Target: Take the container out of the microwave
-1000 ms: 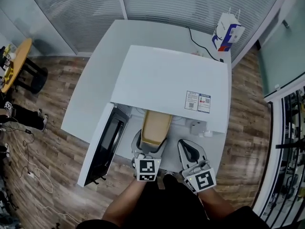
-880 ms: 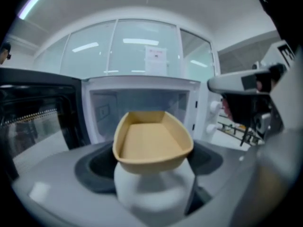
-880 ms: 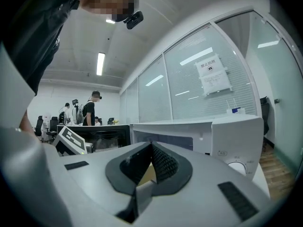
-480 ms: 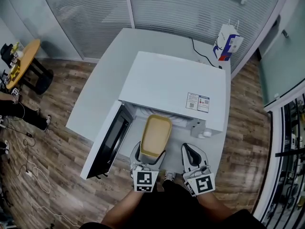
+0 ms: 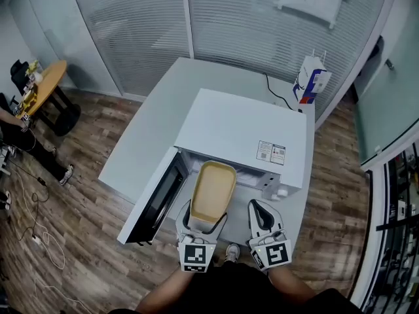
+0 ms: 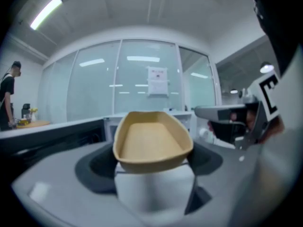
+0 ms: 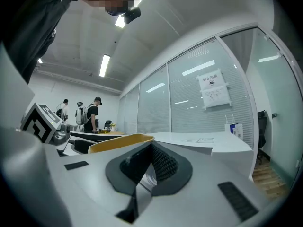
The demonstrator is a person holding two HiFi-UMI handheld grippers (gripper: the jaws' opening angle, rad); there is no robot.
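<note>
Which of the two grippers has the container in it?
The left gripper: its jaws clamp the tan container by its near end. The right gripper has its jaws together, with nothing between them.

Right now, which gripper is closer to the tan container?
Left. The left gripper clamps the tan container by its near end; the right gripper hangs beside it on the right, shut, not touching.

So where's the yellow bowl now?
The bowl sits low in the middle of the head view, held by the left gripper just in front of the open microwave, left of the right gripper.
</note>
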